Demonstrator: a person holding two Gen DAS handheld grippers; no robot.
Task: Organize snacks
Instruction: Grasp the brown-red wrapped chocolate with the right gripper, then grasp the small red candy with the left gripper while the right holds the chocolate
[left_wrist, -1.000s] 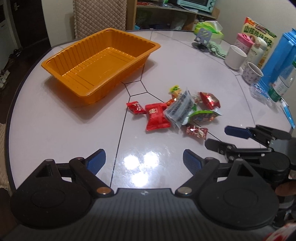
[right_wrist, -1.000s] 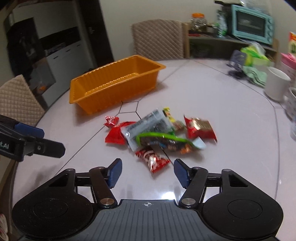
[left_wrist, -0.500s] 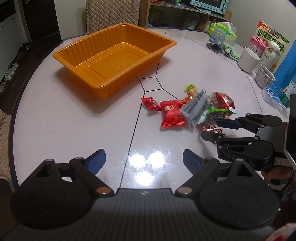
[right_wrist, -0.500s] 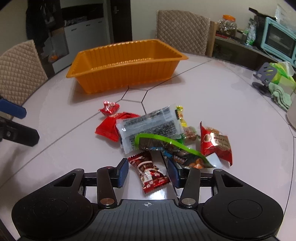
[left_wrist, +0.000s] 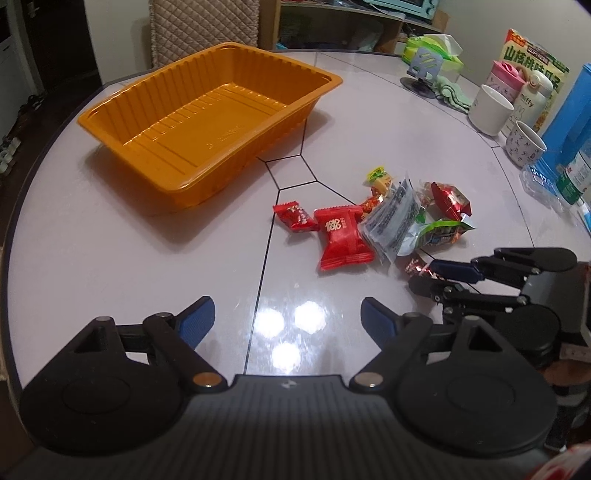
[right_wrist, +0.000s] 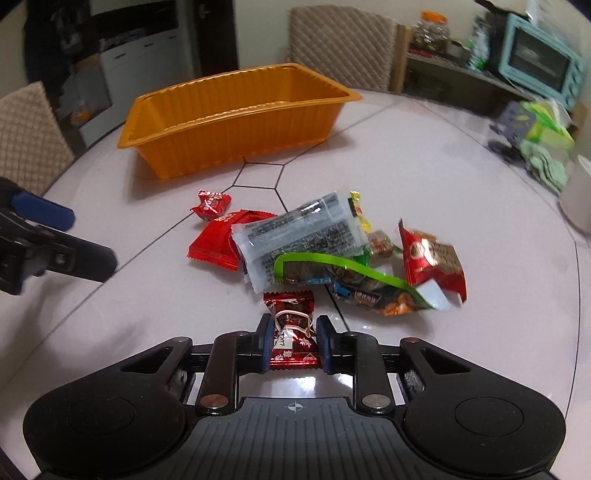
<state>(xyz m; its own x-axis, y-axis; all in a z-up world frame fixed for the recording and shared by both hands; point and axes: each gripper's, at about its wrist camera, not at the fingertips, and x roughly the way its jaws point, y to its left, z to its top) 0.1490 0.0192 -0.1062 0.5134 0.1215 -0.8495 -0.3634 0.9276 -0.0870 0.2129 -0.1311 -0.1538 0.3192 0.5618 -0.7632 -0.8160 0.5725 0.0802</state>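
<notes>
An empty orange tray (left_wrist: 207, 122) stands at the table's far left; it also shows in the right wrist view (right_wrist: 236, 122). A pile of snack packets lies mid-table: a big red packet (left_wrist: 341, 238), a small red candy (left_wrist: 294, 216), a clear grey packet (right_wrist: 299, 236), a green-edged packet (right_wrist: 354, 280) and a red foil packet (right_wrist: 432, 258). My right gripper (right_wrist: 293, 341) is shut on a dark red candy packet (right_wrist: 293, 325) at the pile's near edge. My left gripper (left_wrist: 286, 314) is open and empty above the table, short of the pile.
Mugs (left_wrist: 493, 110), a pink bottle (left_wrist: 504, 75), a blue box (left_wrist: 567, 122), a snack box and a green cloth (left_wrist: 452, 98) crowd the right side. Quilted chairs (right_wrist: 340, 40) stand behind the table. A toaster oven (right_wrist: 539, 66) sits on a shelf.
My right gripper has moved forward to the pile and closed from open onto the dark red candy packet. My left gripper has stayed open and shifted only slightly.
</notes>
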